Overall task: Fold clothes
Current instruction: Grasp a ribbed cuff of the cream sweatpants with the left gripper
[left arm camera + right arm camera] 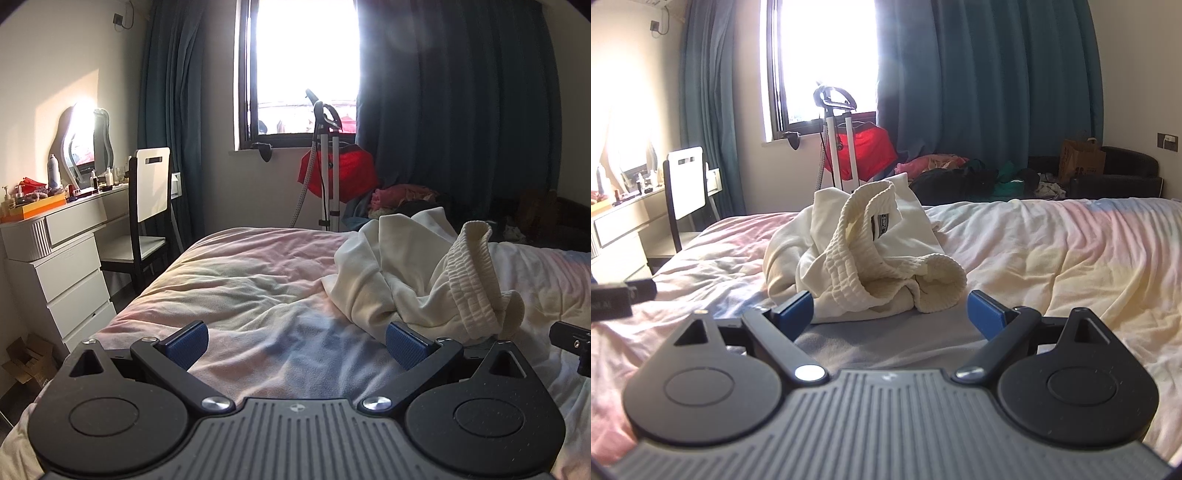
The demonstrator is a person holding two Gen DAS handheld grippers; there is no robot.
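Just one cream garment (864,254) on bed (1052,251); two tongs, left tongs (295,345), right tongs (891,314), both spread, empty.

Bed (258,280) fills the lower and mid part of both views, w/ a rumpled sheet (1052,251) in pale pink, cream and light-blue patches, creased all over. One cream garment (864,254) lies bunched directly on it: centre of the right wrist frame, mid-right of the left wrist frame. Its ribbed waistband (857,236) stands up in a loop, label visible inside; rest is heaped behind and under it. Sheet to the left of the garment is bare, same for the wide stretch at right of the right wrist frame. Far edge of bed runs approx. across mid-frame.
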